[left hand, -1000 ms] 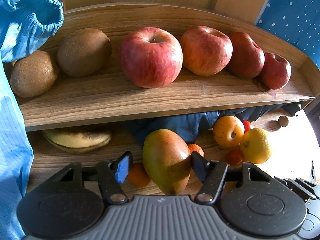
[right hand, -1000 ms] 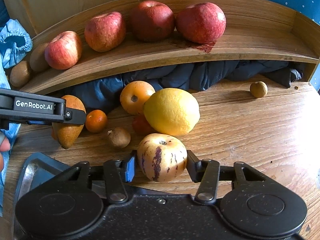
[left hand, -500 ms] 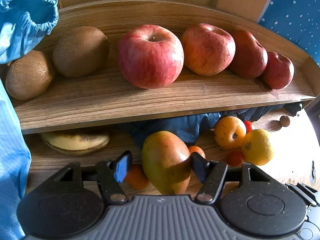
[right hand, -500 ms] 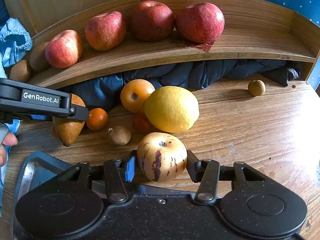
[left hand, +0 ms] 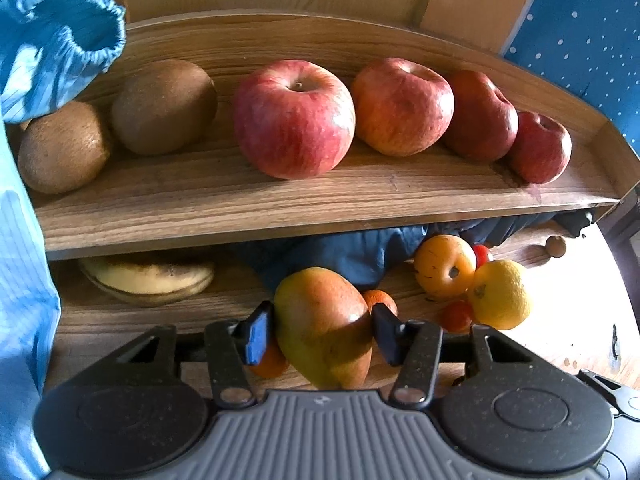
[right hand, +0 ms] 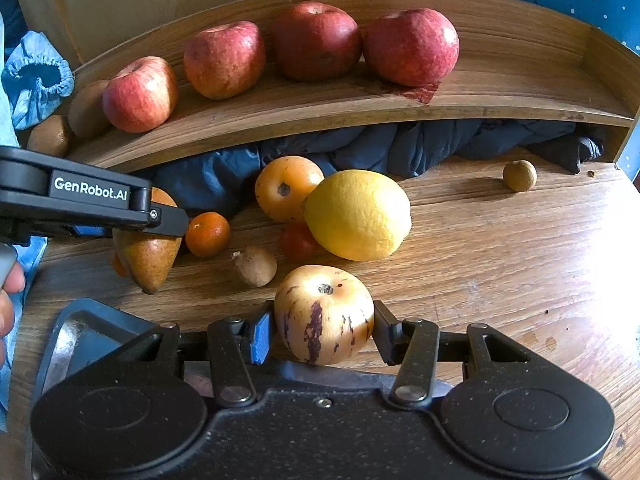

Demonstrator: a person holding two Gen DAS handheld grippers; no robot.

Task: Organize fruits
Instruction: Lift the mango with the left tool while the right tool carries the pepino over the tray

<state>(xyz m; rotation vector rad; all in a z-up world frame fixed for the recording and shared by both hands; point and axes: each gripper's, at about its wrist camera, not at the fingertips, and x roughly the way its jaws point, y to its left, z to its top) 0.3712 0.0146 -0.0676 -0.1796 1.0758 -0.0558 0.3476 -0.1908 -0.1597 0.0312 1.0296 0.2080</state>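
Between left gripper [left hand: 320, 332] fingers [left hand: 256, 334]: a pear [left hand: 324, 328] clamped, long axis upright, narrow end down, off the surface [right hand: 500, 260]. Between right gripper [right hand: 322, 334] fingers: a purple-streaked pale fruit [right hand: 324, 314] gripped, calyx end up. Beyond: lemon [right hand: 358, 214], then apples [left hand: 294, 118] along the shelf [left hand: 280, 208].

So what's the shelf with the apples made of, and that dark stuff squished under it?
The shelf looks like wood, or a wood-look board: brown grain lines run along it, with a soft matte sheen. The dark stuff looks like cloth, perhaps a navy jacket: it lies in soft folds and puffy creases.
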